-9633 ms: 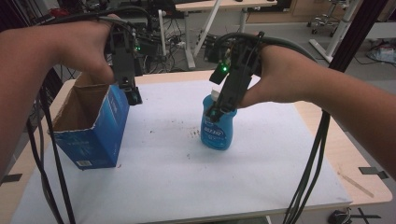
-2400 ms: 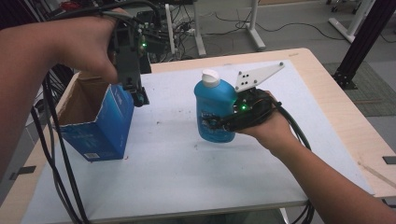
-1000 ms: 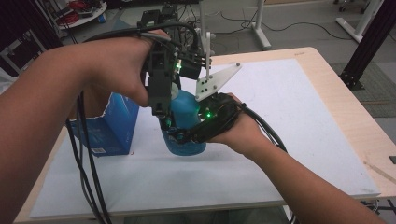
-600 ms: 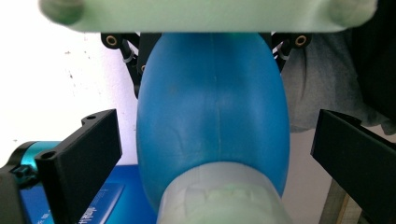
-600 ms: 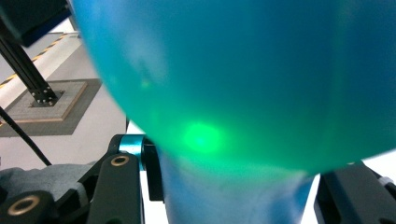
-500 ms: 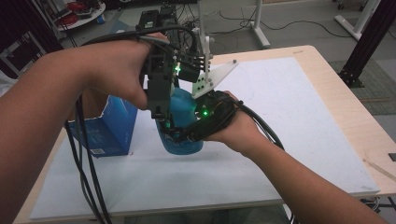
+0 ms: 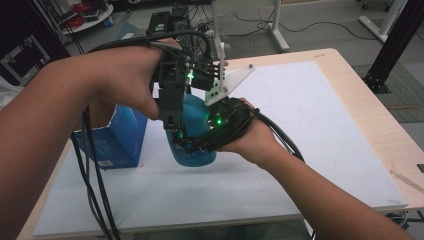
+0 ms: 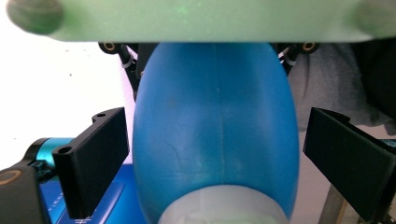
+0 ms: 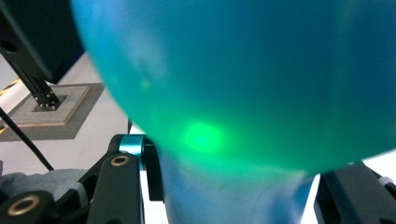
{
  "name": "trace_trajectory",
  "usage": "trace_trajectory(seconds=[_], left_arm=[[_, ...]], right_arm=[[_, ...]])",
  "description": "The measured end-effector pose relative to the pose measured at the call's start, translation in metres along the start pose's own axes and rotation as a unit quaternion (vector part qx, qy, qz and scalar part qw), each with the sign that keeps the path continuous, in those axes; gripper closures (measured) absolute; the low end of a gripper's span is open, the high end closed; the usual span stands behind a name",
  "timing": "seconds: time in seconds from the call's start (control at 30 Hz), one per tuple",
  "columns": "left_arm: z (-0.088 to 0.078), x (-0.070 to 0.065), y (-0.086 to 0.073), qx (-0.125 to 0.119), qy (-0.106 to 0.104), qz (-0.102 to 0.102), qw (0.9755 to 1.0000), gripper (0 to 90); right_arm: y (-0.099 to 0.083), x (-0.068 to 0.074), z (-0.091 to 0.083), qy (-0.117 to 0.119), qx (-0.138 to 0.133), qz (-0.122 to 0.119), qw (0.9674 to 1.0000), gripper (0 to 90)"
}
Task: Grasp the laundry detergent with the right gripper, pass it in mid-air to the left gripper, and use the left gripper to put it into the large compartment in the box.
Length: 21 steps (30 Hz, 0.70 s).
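Note:
A blue plastic bottle (image 7: 194, 120) with a white cap (image 8: 219, 210) is held above the white mat, and my right gripper (image 7: 200, 146) is shut on it from the right side. In the right gripper view the bottle (image 9: 243, 79) looms close, with the right gripper (image 9: 233, 198) clamped on its narrower part. My left gripper (image 7: 176, 134) reaches down from above over the bottle. Its jaws stand on either side of the bottle (image 8: 215, 130) with a small gap. The left gripper (image 8: 217, 158) has just been closing, with the bottle between the jaws and not pressed.
An open blue cardboard box (image 7: 119, 137) stands on the mat just left of the bottle. The white mat (image 7: 310, 120) covers most of the wooden table (image 7: 385, 125). Black cables (image 7: 95, 175) hang from the left hand over the front left.
Over the last second both hands keep their place around the bottle. Before that, the right gripper carried the bottle left from the mat's middle, and the left gripper came across from the box.

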<state>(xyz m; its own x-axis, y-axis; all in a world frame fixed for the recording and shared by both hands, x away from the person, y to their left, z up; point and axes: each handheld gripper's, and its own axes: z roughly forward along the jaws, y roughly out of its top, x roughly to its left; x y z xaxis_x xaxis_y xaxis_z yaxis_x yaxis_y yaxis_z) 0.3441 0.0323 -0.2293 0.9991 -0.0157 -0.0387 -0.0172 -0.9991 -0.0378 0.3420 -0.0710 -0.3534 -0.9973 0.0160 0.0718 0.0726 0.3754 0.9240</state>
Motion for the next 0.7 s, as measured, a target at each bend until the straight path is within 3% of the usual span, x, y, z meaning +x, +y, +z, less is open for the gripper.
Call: trace_trajectory(seconds=[0.7], left_arm=[[-0.0005, 0.0022, 0.0003, 0.001, 0.011, -0.004, 0.9999, 16.6]], right_arm=[[0.0009, -0.0013, 0.0004, -0.001, -0.003, 0.000, 1.0000, 46.8]])
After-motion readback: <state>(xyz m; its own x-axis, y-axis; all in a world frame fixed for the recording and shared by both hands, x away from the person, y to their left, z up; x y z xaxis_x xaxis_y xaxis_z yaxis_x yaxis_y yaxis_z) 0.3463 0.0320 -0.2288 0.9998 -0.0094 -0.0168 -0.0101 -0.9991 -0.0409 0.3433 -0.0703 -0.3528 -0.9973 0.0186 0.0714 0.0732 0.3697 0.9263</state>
